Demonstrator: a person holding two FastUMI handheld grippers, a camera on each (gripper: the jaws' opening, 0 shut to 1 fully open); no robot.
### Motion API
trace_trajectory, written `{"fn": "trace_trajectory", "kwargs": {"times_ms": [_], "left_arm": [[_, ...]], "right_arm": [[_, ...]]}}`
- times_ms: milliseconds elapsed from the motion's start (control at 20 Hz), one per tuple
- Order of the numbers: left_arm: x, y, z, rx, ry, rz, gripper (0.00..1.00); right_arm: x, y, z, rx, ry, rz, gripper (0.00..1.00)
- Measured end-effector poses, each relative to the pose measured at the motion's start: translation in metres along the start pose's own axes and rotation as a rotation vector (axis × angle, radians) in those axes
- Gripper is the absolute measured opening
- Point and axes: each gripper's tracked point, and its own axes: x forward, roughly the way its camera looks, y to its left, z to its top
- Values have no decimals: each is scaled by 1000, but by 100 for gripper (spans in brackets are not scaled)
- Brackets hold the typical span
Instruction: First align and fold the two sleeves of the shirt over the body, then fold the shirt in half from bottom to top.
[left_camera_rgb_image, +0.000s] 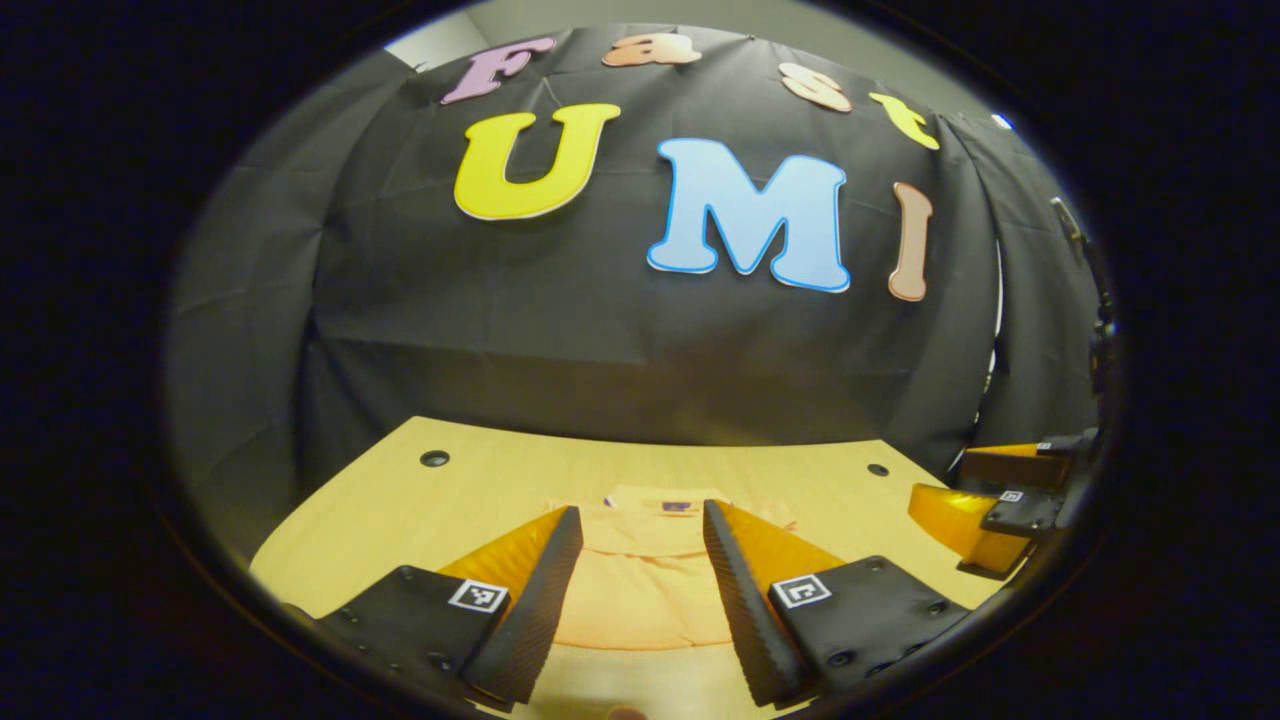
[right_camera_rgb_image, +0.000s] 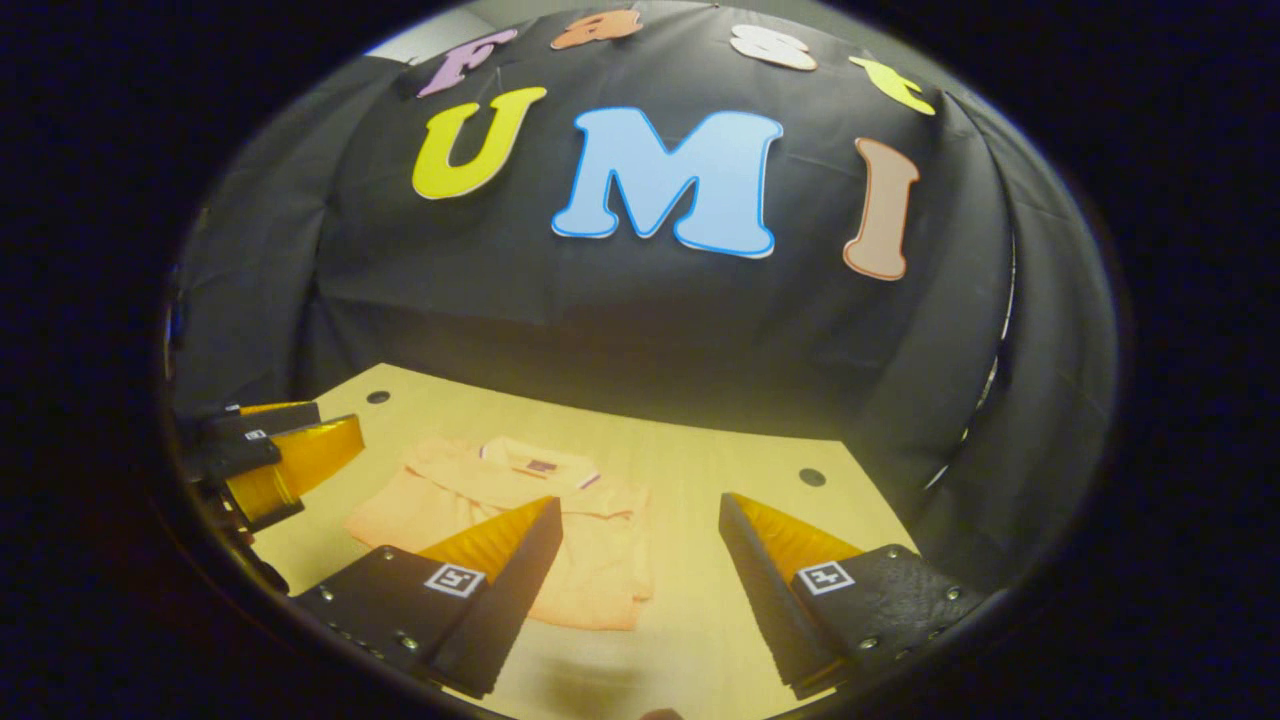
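A pale orange collared shirt (right_camera_rgb_image: 590, 545) lies flat on the wooden table (right_camera_rgb_image: 700, 470), folded into a compact shape with its collar toward the far wall. In the left gripper view the shirt (left_camera_rgb_image: 640, 590) sits straight ahead between the fingers of my left gripper (left_camera_rgb_image: 640, 545), which is open and holds nothing, raised above the cloth. My right gripper (right_camera_rgb_image: 640, 535) is open too, hovering over the shirt's right edge and bare table. The right gripper (left_camera_rgb_image: 985, 510) appears at the right edge of the left gripper view, and the left gripper (right_camera_rgb_image: 275, 455) at the left edge of the right gripper view.
The table has round holes near its far corners (left_camera_rgb_image: 434, 458) (right_camera_rgb_image: 812, 477). Black cloth wall (left_camera_rgb_image: 600, 330) closes the booth right behind the table's far edge. Bare tabletop lies to the left (left_camera_rgb_image: 400, 510) and right (right_camera_rgb_image: 720, 600) of the shirt.
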Motion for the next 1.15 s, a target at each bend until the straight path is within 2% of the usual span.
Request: {"fn": "trace_trajectory", "kwargs": {"times_ms": [250,450,500,650,750,800,950,1100,1150], "left_arm": [[-44,-11,6,-15,-48,36,82],[-74,-14,15,31,-80,44,94],[-77,-12,18,45,-89,45,96],[-89,-4,28,65,-107,41,89],[-95,2,34,66,-119,32,96],[-98,4,39,67,-131,25,89],[-107,11,46,90,-151,10,89],[-113,10,53,101,-173,-35,96],[-113,10,55,102,-182,-44,92]], "right_arm": [[-48,4,10,-20,-77,69,98],[-73,2,14,-29,-114,66,98],[-77,2,16,-26,-126,62,98],[-91,7,26,-3,-156,35,98],[-99,13,29,6,-164,26,98],[-101,16,30,3,-169,23,98],[-110,21,28,14,-164,-16,98],[-119,28,22,23,-150,-42,98],[-123,28,23,15,-153,-52,98]]}}
